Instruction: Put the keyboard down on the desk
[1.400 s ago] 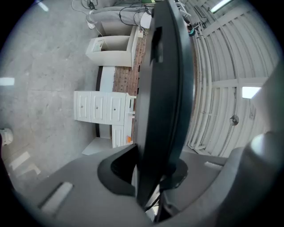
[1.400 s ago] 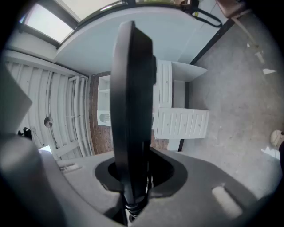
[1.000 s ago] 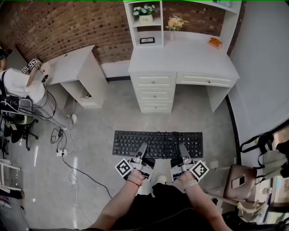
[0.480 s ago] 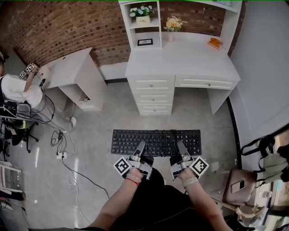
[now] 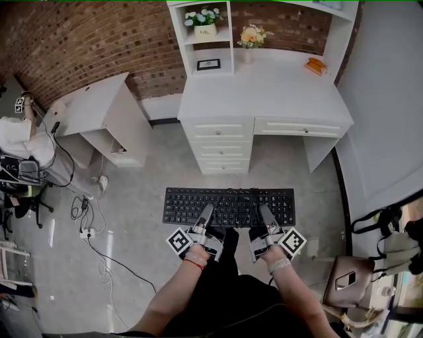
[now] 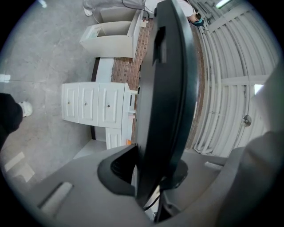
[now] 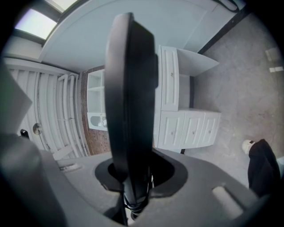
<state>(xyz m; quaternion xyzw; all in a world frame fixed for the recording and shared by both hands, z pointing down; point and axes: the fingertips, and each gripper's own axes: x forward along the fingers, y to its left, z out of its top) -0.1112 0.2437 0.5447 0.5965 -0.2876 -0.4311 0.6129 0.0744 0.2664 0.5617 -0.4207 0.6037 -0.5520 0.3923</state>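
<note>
The keyboard (image 5: 229, 206) is black, full-size, keys up and approx. level. It is held in the air in front of the person, w/ the grey floor (image 5: 142, 264) under it. It is well apart from the top of the desk (image 5: 264, 92), i.e. not yet put down.

The left gripper (image 5: 207, 215) has its jaws closed on the near edge of the keyboard, left of the middle. The right gripper (image 5: 263, 215) has its jaws closed on the same edge, right of the middle. In both gripper views the jaws stand only a little apart, w/ the thin keyboard edge pressed btw. them. A black cable runs down beside the right jaws.

The desk is white, its top mostly bare, w/ three drawers (image 5: 221, 148) in a stack at the left side and one wide drawer at the right. A white shelf unit (image 5: 228, 30) stands at the back of it and holds two flower pots (image 5: 203, 16), a small picture frame (image 5: 209, 64) and an orange thing (image 5: 315, 64).

Behind the desk is a brick wall (image 5: 86, 39); at the right is a plain white wall (image 5: 390, 99). Left of the desk stands a smaller white side table (image 5: 86, 109). Cables and a power strip (image 5: 89, 221) lie on the floor near it. At the far left edge another person (image 5: 20, 142) in a white shirt sits. At the lower right is a brown bag (image 5: 350, 277).
</note>
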